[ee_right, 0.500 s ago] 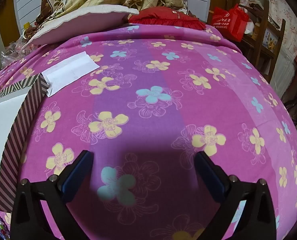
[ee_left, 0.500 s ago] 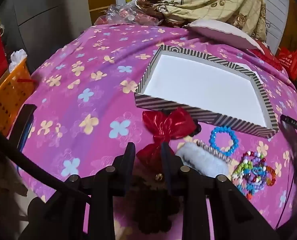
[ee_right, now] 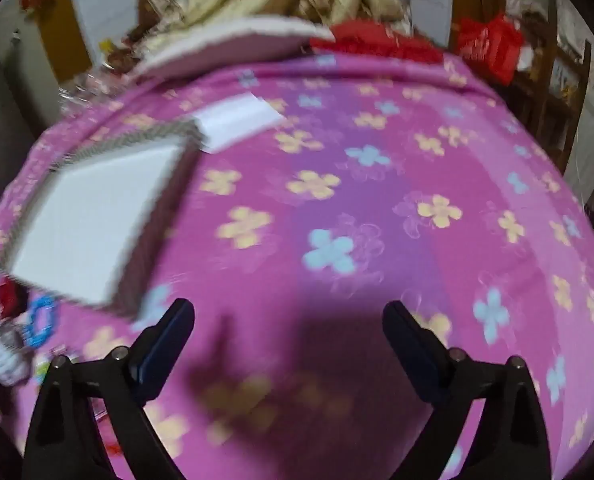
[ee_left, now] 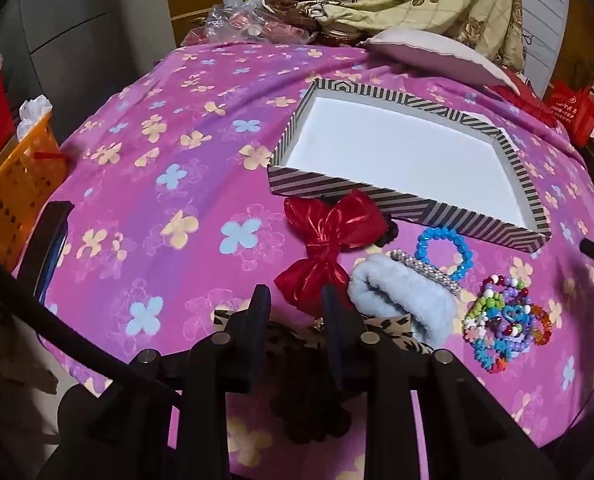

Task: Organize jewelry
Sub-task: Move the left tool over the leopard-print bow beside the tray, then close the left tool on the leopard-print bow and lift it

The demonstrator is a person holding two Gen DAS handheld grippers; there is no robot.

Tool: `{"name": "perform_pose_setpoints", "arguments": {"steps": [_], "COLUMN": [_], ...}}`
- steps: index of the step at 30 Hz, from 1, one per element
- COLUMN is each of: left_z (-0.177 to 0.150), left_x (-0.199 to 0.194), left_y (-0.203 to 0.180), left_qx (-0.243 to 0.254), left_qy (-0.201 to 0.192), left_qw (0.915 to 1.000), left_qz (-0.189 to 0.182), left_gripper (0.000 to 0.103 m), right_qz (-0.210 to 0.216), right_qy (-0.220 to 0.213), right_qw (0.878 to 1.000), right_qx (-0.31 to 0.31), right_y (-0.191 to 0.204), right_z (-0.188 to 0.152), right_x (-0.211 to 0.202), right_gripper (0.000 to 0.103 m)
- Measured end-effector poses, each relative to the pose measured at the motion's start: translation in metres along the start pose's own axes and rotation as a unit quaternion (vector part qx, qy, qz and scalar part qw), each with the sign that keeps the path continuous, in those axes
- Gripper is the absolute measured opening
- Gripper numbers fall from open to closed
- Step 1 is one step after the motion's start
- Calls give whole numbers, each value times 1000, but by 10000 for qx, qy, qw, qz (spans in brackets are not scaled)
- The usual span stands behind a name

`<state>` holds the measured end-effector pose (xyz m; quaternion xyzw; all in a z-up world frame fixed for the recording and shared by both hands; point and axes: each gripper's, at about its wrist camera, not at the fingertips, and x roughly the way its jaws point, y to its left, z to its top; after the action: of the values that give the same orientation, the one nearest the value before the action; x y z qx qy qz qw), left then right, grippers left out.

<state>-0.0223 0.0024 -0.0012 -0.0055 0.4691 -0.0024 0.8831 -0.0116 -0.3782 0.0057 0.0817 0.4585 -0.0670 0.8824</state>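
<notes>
Both raised since earlier, left hand-held gripper point(ee_left: 293, 300) part-open over leopard bow point(ee_left: 385, 326), right point(ee_right: 289, 320) wide, empty.

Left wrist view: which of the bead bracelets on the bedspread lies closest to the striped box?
The plain blue bead bracelet, a single ring just below the striped box. The multicoloured bead bracelets lie piled together farther from it, toward the bedspread's near edge.

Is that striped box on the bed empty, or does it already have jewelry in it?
Empty: the striped box shows only bare white floor; the bracelets lie outside it.
</notes>
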Motion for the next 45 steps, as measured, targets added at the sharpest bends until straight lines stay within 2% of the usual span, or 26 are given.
{"name": "perform_pose_setpoints", "arguments": {"steps": [7, 10, 15, 23, 45], "left_z": [-1, -1, -2, -3, -4], "left_x": [-15, -21, -27, -31, -33], "left_y": [-3, 0, 2, 3, 1], "left_qx": [4, -68, -111, -113, -167], "left_qy": [-143, -203, -244, -280, -269], "left_qw": [9999, 9998, 9996, 9995, 9995], "left_qz": [-16, -37, 9, 4, 4], "left_gripper": [38, 38, 38, 38, 38], "right_qz": [384, 668, 766, 783, 620], "right_qy": [-6, -96, -58, -35, 136], "right_qw": [9987, 9969, 9951, 9947, 9961], "right_qx": [-341, -397, -628, -659, -615], "right_y": [82, 113, 152, 172, 178], "right_z": [-28, -36, -40, -43, -46], "right_x": [-47, -56, -63, -65, -62], "right_gripper": [98, 98, 98, 98, 98]}}
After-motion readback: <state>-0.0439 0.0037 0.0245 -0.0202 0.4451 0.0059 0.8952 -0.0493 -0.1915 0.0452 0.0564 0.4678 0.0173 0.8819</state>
